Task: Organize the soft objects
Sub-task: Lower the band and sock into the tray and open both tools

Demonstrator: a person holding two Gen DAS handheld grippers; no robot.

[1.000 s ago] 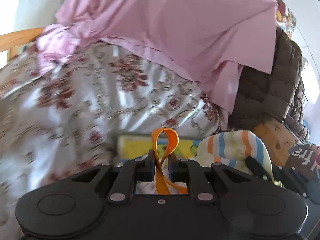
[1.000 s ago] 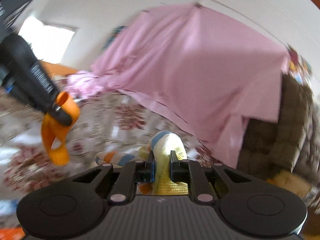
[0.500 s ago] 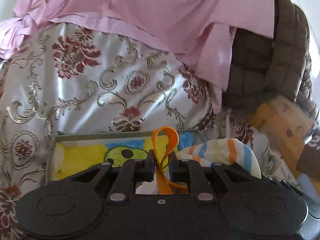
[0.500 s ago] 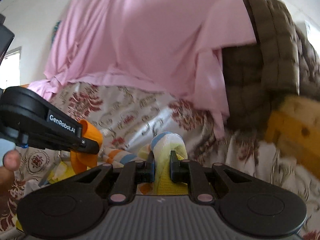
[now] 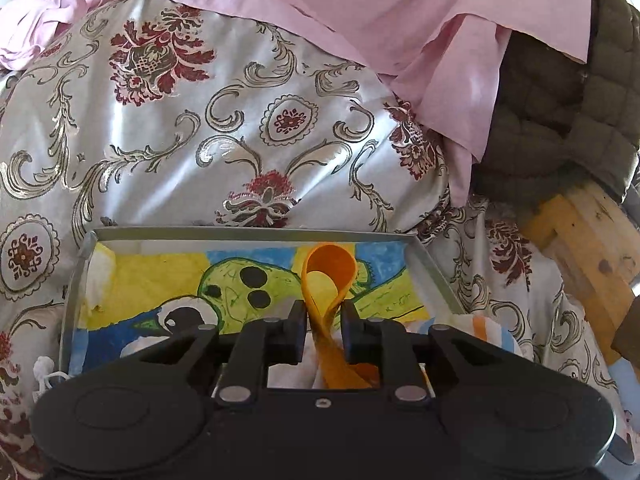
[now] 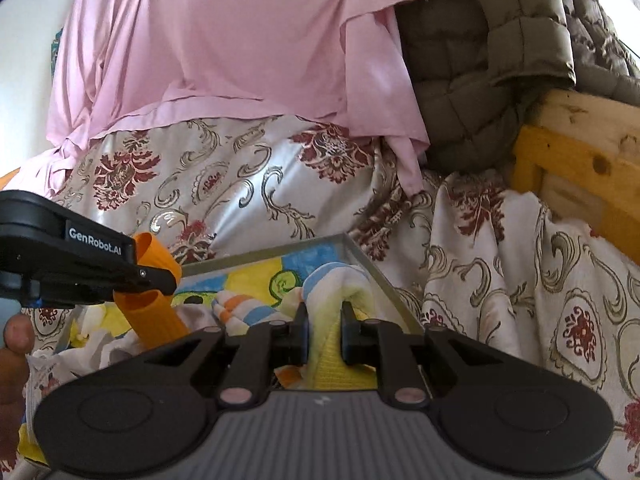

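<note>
Now orange band [image 5: 329, 280] between opening left gripper [image 5: 323, 310] jaws.

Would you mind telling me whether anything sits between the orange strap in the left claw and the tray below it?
Nothing visible does. The orange strap hangs between the opening jaws of the left claw, directly over the tray; only the tray's colourful lining lies beneath.

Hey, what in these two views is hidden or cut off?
- Left wrist view: the band's lower end, behind the left tool.
- Right wrist view: the towel's lower part, behind the right tool.
- Both views: the tray's near edge, under the tools.
</note>
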